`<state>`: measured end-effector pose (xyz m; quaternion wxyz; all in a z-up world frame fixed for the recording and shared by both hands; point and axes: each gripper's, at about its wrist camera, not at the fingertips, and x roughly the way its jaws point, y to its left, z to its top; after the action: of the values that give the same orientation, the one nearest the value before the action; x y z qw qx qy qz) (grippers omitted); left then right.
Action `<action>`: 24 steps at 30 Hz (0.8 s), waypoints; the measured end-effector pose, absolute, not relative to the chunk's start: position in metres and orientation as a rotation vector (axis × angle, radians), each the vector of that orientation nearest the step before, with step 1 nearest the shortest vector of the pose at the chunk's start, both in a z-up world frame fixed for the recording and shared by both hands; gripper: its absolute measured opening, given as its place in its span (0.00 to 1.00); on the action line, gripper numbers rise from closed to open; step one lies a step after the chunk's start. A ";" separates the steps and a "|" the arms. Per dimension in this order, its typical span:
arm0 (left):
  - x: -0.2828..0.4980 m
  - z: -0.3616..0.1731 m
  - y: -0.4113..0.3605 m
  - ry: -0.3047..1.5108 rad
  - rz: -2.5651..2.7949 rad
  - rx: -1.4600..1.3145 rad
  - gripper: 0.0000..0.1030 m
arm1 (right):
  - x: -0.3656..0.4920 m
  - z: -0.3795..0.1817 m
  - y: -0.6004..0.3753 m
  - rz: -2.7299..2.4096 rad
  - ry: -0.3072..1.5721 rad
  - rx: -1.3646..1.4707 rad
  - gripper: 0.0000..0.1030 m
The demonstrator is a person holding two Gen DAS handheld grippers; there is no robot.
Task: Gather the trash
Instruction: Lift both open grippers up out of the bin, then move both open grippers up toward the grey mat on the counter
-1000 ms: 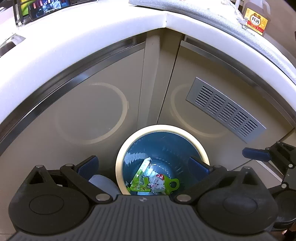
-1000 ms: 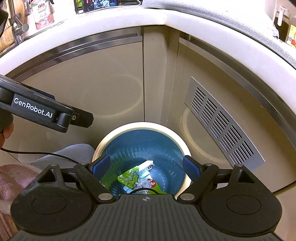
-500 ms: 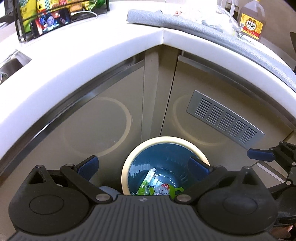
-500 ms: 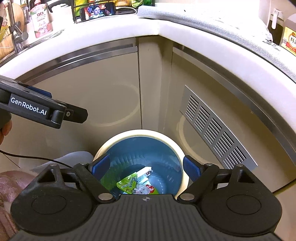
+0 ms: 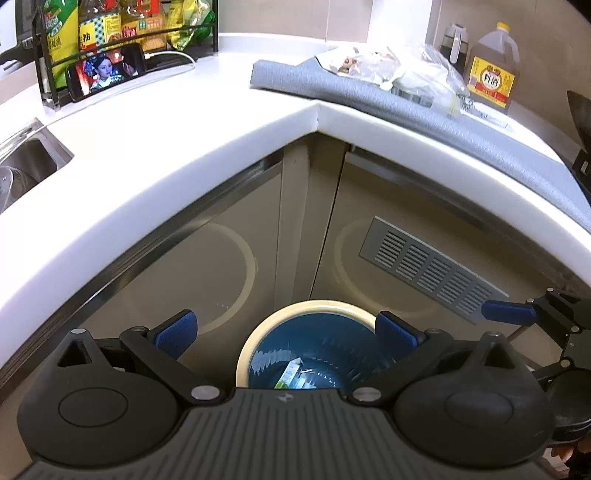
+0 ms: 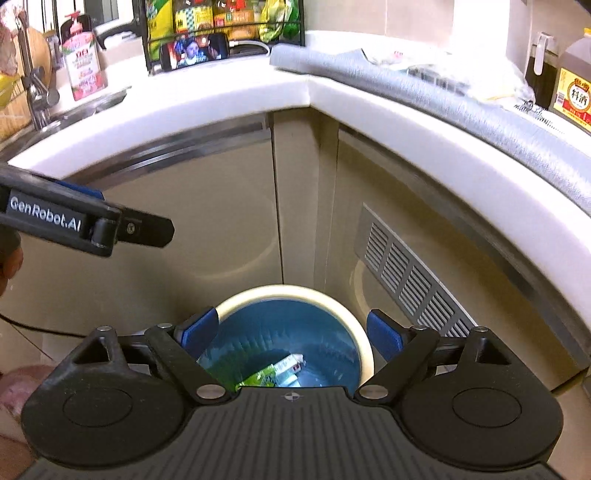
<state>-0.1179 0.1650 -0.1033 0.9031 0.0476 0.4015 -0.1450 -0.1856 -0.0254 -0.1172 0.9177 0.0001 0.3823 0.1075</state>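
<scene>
Both grippers, left (image 5: 284, 328) and right (image 6: 290, 334), hang wide and empty above the blue-lined bin (image 6: 365, 354). Wrappers (image 6: 275, 373) lie inside, suggesting a completed drop; more litter (image 5: 402, 72) waits on the counter (image 5: 177, 122).

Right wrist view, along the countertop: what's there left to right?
Faucet → pink soap bottle → phone propped at the wire rack → grey mat → dark dispenser bottle → cooking wine jug.
</scene>
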 end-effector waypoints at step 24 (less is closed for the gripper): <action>-0.116 -0.082 0.167 0.783 -0.277 0.077 1.00 | -0.181 -0.077 -0.056 0.187 0.669 0.099 0.87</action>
<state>-0.1163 0.1665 -0.0815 0.9143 0.0375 0.3801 -0.1347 -0.1807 -0.0563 -0.0770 0.9391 0.0485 0.3276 0.0917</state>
